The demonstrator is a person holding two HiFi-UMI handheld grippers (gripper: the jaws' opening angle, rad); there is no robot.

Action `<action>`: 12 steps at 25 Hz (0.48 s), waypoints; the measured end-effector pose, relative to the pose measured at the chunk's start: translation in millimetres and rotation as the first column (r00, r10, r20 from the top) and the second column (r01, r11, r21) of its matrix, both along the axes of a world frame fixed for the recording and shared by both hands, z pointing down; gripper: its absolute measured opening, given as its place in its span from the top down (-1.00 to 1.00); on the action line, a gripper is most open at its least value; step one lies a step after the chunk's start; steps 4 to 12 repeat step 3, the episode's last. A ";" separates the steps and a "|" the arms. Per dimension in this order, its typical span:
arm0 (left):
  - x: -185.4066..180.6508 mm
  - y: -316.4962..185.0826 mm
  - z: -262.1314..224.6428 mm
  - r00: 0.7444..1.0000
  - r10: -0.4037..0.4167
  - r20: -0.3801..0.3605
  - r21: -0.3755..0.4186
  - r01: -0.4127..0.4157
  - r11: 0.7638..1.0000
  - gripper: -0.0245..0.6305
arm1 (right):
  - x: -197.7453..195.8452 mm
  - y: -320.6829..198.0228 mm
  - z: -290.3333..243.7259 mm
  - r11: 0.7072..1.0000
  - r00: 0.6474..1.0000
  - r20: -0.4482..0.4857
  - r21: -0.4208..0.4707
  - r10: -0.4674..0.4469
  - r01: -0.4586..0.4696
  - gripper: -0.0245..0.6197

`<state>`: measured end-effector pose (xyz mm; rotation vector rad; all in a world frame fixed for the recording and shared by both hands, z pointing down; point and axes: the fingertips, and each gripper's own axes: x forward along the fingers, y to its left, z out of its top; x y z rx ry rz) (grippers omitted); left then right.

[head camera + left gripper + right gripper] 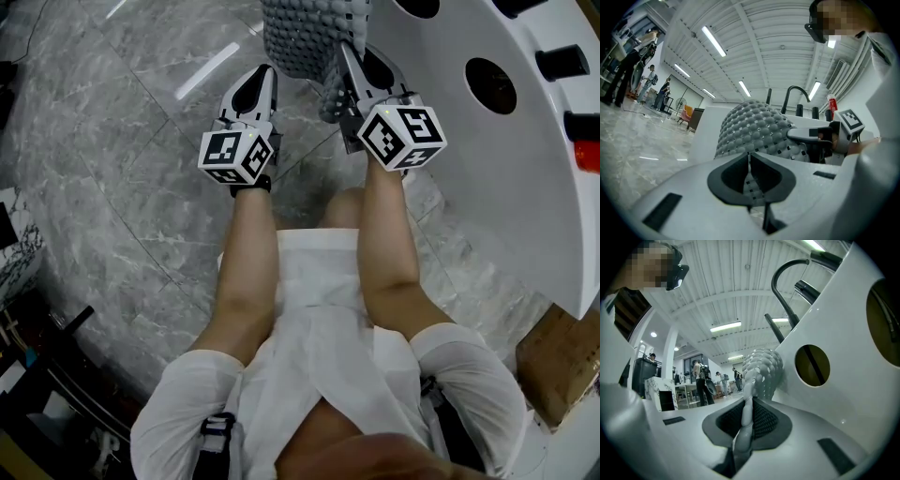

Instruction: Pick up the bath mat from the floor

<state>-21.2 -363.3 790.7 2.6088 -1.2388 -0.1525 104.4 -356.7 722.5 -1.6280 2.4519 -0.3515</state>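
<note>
Head view: left hand-held gripper and right hand-held gripper each pinch the bunched bath mat. Its far end's cut off up top, so the long axis is unclear.

Head view: bath mat cut off by top edge; cardboard box cut by right edge.

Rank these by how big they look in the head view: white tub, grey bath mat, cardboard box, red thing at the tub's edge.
1. white tub
2. bath mat and cardboard box: about alike, and both are cut off by the picture's edge, so unranked
3. red thing, also cut off
</note>
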 end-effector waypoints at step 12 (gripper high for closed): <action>2.9 -1.0 -1.1 1.000 0.010 0.006 0.005 -0.010 1.000 0.86 | -1.2 -1.5 -1.0 1.000 1.000 0.000 0.003 -0.005 0.005 0.76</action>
